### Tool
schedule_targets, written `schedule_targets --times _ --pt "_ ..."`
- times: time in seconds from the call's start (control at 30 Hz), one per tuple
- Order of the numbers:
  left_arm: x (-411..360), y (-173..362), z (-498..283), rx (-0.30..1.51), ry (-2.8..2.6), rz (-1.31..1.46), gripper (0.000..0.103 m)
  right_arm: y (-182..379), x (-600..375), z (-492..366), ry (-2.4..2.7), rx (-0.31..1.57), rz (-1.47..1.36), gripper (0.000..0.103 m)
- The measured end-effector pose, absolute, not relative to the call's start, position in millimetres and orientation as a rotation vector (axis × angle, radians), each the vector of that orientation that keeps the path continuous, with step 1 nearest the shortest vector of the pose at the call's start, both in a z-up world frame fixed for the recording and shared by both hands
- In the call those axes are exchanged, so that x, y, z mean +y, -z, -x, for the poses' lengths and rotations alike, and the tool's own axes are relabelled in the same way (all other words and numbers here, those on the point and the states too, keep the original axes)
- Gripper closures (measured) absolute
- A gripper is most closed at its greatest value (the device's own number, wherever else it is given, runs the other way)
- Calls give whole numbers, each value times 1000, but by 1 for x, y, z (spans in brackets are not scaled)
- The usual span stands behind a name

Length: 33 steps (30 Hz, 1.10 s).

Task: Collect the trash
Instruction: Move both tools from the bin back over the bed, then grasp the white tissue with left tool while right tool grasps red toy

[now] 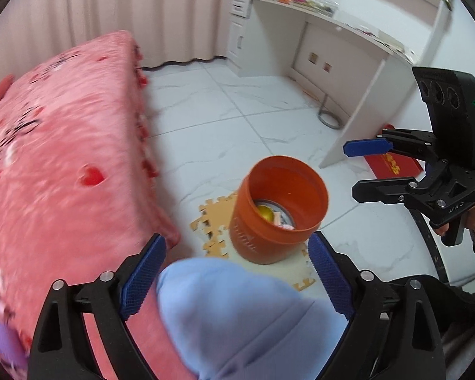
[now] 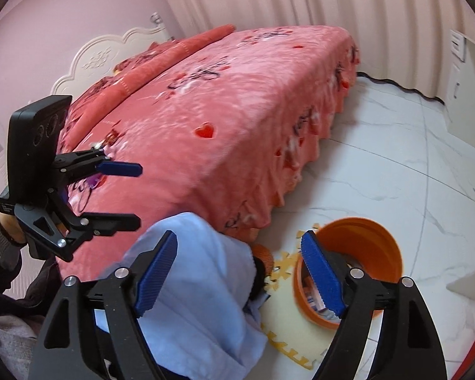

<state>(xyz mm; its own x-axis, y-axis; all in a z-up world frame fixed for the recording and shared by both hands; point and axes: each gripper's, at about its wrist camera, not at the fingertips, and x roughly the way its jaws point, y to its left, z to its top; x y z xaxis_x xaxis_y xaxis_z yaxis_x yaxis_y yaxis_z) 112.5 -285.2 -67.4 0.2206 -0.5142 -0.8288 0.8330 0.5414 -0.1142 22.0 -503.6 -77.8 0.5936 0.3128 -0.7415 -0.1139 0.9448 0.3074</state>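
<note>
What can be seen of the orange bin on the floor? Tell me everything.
The orange bin is a round, open-topped tub that looks like smooth plastic, with faint raised lettering on its side. It stands upright on a yellow puzzle-edged foam mat on the white tiled floor, close to the pink bed. Inside lie a gold piece and some pale scraps. Neither gripper touches it.

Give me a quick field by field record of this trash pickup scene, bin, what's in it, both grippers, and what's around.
bin: orange bin, upright on a foam puzzle mat on the white tile floor
bin contents: some items at the bottom, one gold-coloured; type unclear
left gripper: open, empty
right gripper: open, empty
foreground: light blue cloth below both grippers
bed: pink blanket with red hearts, beside the bin
desk: white desk across the floor
</note>
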Motion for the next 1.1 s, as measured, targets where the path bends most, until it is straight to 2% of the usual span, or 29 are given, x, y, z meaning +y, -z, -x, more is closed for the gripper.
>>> schedule_targets --times 0.07,0.17,0.7,1.1 --pt "-268 62 -110 953 933 -371 9 73 -487 -25 -284 903 -222 22" --pt "-240 55 -106 947 889 -331 8 68 -464 -31 -327 897 -198 16" --pt "-84 39 -88 931 608 -152 6 40 -317 -82 -600 891 -42 14" --pt "21 36 -119 930 411 -64 6 30 -207 -148 -764 891 62 14"
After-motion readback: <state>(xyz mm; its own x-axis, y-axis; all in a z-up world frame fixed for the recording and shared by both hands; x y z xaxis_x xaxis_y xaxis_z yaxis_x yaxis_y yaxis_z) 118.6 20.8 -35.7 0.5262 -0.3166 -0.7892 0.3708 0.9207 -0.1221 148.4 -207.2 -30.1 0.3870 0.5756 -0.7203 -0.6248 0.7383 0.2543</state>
